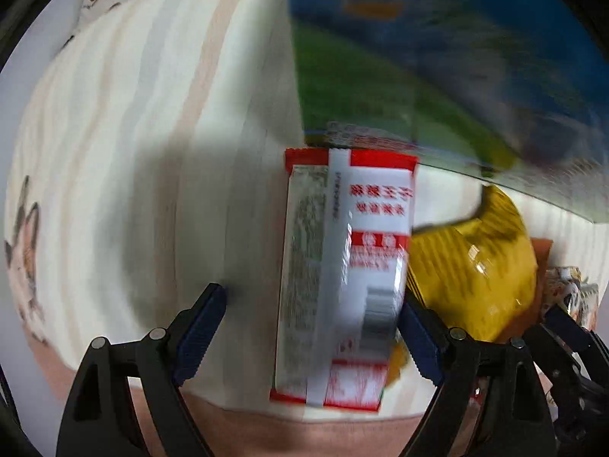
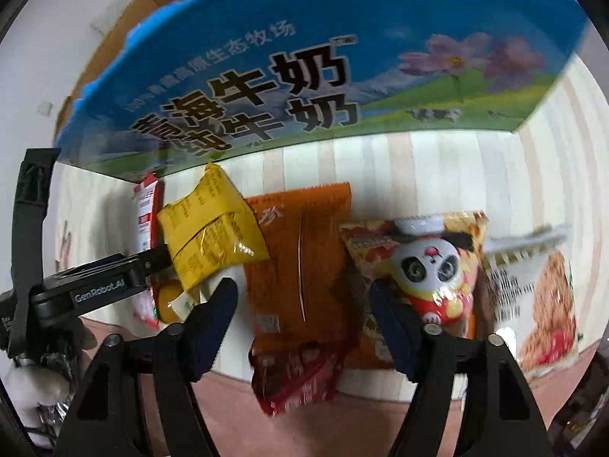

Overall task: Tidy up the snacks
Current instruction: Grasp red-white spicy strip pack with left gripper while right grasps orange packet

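My left gripper (image 1: pixel 314 327) is open, its jaws wide around a red-and-white snack packet (image 1: pixel 342 278) lying on the striped cloth; the right finger (image 1: pixel 416 337) is close to the packet's edge. A yellow packet (image 1: pixel 475 266) lies just right of it. My right gripper (image 2: pixel 304 320) is open over an orange packet (image 2: pixel 300 266), with the yellow packet (image 2: pixel 213 228) to its left and a panda packet (image 2: pixel 422 266) to its right. The red-and-white packet (image 2: pixel 146 221) shows at the far left, beside the left gripper's body (image 2: pixel 95 285).
A large blue-and-green milk carton box (image 2: pixel 304 64) stands behind the snacks, also in the left wrist view (image 1: pixel 437 49). A white packet with a fried snack picture (image 2: pixel 533 297) lies at the right. The striped cloth (image 1: pixel 133 152) stretches left with a pink border in front.
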The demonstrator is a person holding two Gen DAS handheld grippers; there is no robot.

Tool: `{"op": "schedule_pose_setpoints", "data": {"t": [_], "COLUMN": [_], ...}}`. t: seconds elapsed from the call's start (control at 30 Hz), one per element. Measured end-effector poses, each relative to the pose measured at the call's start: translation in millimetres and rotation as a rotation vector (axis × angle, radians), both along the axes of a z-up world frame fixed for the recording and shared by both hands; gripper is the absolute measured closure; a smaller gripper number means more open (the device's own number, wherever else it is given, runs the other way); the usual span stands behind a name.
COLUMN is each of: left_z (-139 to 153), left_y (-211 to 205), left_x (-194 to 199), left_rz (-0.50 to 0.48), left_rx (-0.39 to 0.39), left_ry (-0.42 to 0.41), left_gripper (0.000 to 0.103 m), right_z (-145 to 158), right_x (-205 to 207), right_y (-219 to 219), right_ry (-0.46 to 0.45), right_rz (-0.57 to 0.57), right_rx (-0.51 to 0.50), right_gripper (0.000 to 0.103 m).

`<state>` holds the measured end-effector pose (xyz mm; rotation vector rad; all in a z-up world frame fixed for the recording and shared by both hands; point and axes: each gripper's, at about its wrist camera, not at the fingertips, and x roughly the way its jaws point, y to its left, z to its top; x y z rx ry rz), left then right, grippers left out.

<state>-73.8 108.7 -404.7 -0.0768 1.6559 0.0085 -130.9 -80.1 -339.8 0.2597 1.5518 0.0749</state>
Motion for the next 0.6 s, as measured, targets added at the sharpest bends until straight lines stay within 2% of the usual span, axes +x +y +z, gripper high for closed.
{"op": "schedule_pose_setpoints", "data": {"t": [0.03, 0.07, 0.17, 0.33, 0.37, 0.43, 0.47, 0.5, 0.6], "left_z": [-0.5, 0.5, 8.0, 21.8, 24.2, 28.9, 29.6, 30.2, 30.9], "left_y": [1.0, 1.6, 4.8, 24.2, 27.8, 35.4, 37.8, 41.3, 47.3], "left_x": [-1.2, -2.9, -11.7, -40.7, -48.5, -71.7, -81.4, -95.0, -123.4], "left_rz": [0.006, 0.009, 0.009, 0.047, 0.051, 0.060, 0.060, 0.067, 0.093], "left_rx": [-0.008, -0.009, -0.010, 0.029, 0.039, 0.067, 0.075, 0.084, 0.081], "left_ry": [-0.014, -0.026, -0.047, -0.068, -0.072, -0.081, -0.079, -0.074, -0.063], "left_gripper": [0.016, 0.023, 0.050, 0.053, 0.053, 0.053, 0.053, 0.053, 0.053], "right_z": [-2.7, -5.8, -16.4, -28.1, -28.8, -34.6, -31.9, -29.5, -13.6], "right_x": [3.5, 6.9, 16.2, 15.8, 12.5, 6.9, 4.1, 3.0, -1.1], "right_y": [2.6, 6.2, 17.9, 47.9, 52.7, 56.4, 57.6, 57.2, 47.0], "right_ry": [0.008, 0.016, 0.041, 0.043, 0.035, 0.066, 0.044, 0.033, 0.014], "right_rz": [0.004, 0.014, 0.054, 0.159, 0.174, 0.172, 0.171, 0.165, 0.118], "right_rx": [-0.013, -0.017, -0.062, -0.188, -0.170, -0.140, -0.144, -0.143, -0.080], "right_gripper": [0.024, 0.023, 0.020, 0.020, 0.044, 0.044, 0.045, 0.051, 0.053]}}
